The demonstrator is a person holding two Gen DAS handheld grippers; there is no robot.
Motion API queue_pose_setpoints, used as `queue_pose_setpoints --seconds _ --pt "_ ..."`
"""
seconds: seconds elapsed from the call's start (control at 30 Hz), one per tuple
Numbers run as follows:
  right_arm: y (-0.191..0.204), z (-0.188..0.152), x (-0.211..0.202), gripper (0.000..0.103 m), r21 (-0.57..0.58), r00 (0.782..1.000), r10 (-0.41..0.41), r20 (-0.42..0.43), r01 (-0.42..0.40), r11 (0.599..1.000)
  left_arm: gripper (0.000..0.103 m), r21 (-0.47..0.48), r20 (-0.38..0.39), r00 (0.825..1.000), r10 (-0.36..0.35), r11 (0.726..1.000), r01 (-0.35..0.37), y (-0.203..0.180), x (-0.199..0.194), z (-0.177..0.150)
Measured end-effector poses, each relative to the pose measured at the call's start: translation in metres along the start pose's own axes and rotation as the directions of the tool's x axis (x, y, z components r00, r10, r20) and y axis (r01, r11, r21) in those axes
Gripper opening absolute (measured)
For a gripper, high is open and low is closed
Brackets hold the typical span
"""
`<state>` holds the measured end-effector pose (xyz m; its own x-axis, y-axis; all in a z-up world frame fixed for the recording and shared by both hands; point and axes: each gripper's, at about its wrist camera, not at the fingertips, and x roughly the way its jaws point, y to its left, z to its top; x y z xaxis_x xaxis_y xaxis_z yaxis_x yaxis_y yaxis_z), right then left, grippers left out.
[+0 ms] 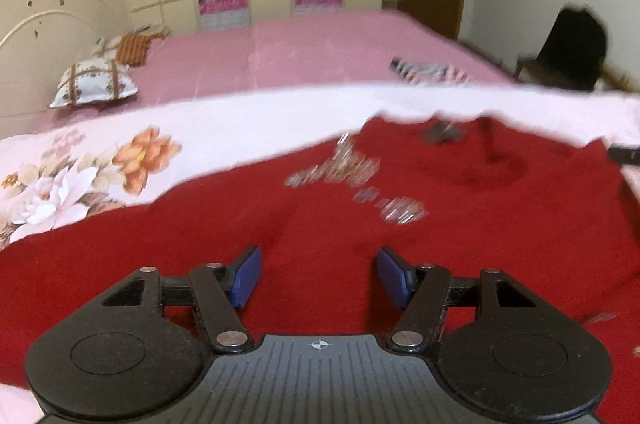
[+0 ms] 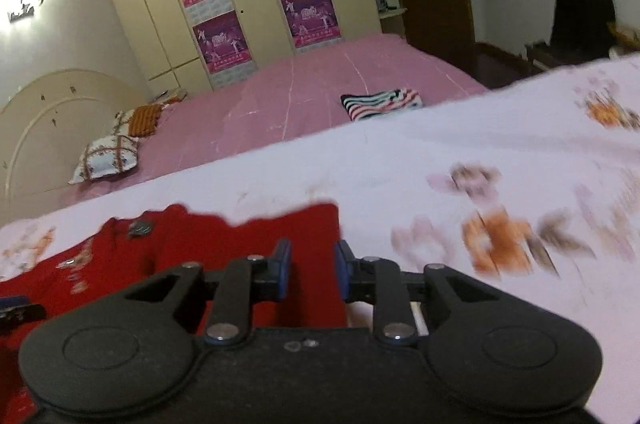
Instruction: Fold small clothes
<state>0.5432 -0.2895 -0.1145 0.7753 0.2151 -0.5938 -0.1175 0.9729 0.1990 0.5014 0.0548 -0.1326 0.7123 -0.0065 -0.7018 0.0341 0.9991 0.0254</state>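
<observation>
Red garment point(image 1: 440, 244) | left tongs point(image 1: 319, 278) wide, empty | right tongs point(image 2: 310, 274) narrowly parted, empty

Red garment point(image 1: 280, 244) on floral sheet point(image 1: 240, 131)

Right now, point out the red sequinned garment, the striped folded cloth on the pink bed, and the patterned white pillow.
red sequinned garment point(image 1: 280, 224): left wrist view, plain fabric below the sequins.
striped folded cloth point(image 2: 382, 103): right wrist view, its middle.
patterned white pillow point(image 1: 94, 83): left wrist view, its top face.
</observation>
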Motion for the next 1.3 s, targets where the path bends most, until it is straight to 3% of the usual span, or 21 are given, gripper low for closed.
queue_pose_setpoints --seconds 0.03,0.07,0.2,0.23,0.3,0.33,0.4,0.47,0.53,0.63,0.7,0.73,0.83,0.9,0.93,1.0,1.17,1.3 --pt "0.0 -0.001 0.011 0.018 -0.04 0.999 -0.033 -0.039 0.031 0.999 0.084 -0.003 0.006 1.0 0.008 1.0 -0.008 0.003 0.0 -0.003" --pt "-0.003 -0.005 0.021 0.018 -0.067 0.992 -0.087 -0.087 0.081 0.994 0.091 -0.016 -0.006 1.0 0.025 1.0 -0.025 0.008 0.001 -0.003" --pt "-0.005 -0.004 -0.001 0.021 -0.036 0.995 -0.097 -0.037 0.096 0.995 0.088 -0.075 0.021 0.999 0.04 0.996 -0.039 0.017 -0.014 -0.004" --pt "0.0 -0.006 -0.012 0.02 -0.043 0.997 -0.074 -0.003 0.073 0.996 0.082 -0.081 0.035 0.999 0.029 0.996 -0.027 0.015 -0.019 -0.007" --pt "0.017 -0.018 -0.029 0.02 -0.096 0.999 -0.014 0.03 0.017 0.995 0.081 -0.06 0.06 0.998 0.029 0.998 -0.026 0.007 -0.023 -0.016" --pt "0.027 -0.027 -0.032 0.019 -0.142 1.0 0.004 0.031 0.001 0.99 0.081 -0.028 0.045 0.998 0.044 0.999 -0.043 0.001 -0.019 -0.021" --pt "0.037 -0.045 -0.014 0.018 -0.202 0.996 -0.06 -0.064 0.046 0.978 0.082 -0.008 0.062 0.996 0.066 0.998 -0.066 -0.002 -0.016 -0.025" --pt "0.036 -0.044 -0.02 0.019 -0.148 0.996 -0.068 -0.058 0.058 0.987 0.082 -0.024 0.054 0.996 0.069 0.997 -0.068 0.004 -0.024 -0.021" --pt "0.041 -0.037 -0.035 0.023 -0.117 0.996 -0.07 -0.053 0.063 0.991 0.082 -0.071 0.128 0.987 0.097 0.994 -0.089 0.023 -0.046 -0.023" --pt "0.045 -0.042 -0.074 0.035 -0.118 0.999 -0.022 0.029 0.025 0.993 0.082 -0.244 0.178 0.972 0.155 0.964 -0.109 0.085 -0.086 -0.045" --pt "0.042 -0.051 -0.089 0.035 -0.113 1.0 -0.017 0.015 0.019 0.993 0.082 -0.378 0.178 0.957 0.23 0.914 -0.149 0.141 -0.111 -0.071" --pt "0.04 -0.055 -0.095 0.035 -0.105 1.0 -0.012 0.007 0.013 0.994 0.082 -0.455 0.166 0.946 0.277 0.873 -0.176 0.173 -0.122 -0.086" --pt "0.034 -0.067 -0.11 0.036 -0.066 1.0 -0.01 -0.024 0.009 0.998 0.082 -0.693 0.128 0.901 0.414 0.687 -0.217 0.259 -0.149 -0.129" --pt "0.028 -0.064 -0.112 0.036 -0.036 0.999 -0.012 -0.039 0.011 0.999 0.082 -0.782 0.072 0.893 0.445 0.581 -0.226 0.3 -0.155 -0.149" --pt "0.027 -0.067 -0.115 0.036 -0.022 0.999 -0.011 -0.043 0.01 1.0 0.082 -0.812 0.059 0.896 0.441 0.542 -0.214 0.319 -0.156 -0.158" --pt "0.028 -0.07 -0.115 0.036 0.003 0.999 -0.007 -0.047 0.007 1.0 0.075 -0.852 0.057 0.91 0.412 0.495 -0.17 0.344 -0.155 -0.169" --pt "0.036 -0.065 -0.116 0.037 0.028 0.999 0.007 -0.033 -0.006 1.0 0.062 -0.884 0.085 0.923 0.376 0.455 -0.104 0.379 -0.143 -0.174" --pt "0.043 -0.058 -0.119 0.037 0.013 1.0 0.026 -0.015 -0.026 1.0 0.039 -0.929 0.099 0.92 0.38 0.366 -0.051 0.401 -0.135 -0.185"
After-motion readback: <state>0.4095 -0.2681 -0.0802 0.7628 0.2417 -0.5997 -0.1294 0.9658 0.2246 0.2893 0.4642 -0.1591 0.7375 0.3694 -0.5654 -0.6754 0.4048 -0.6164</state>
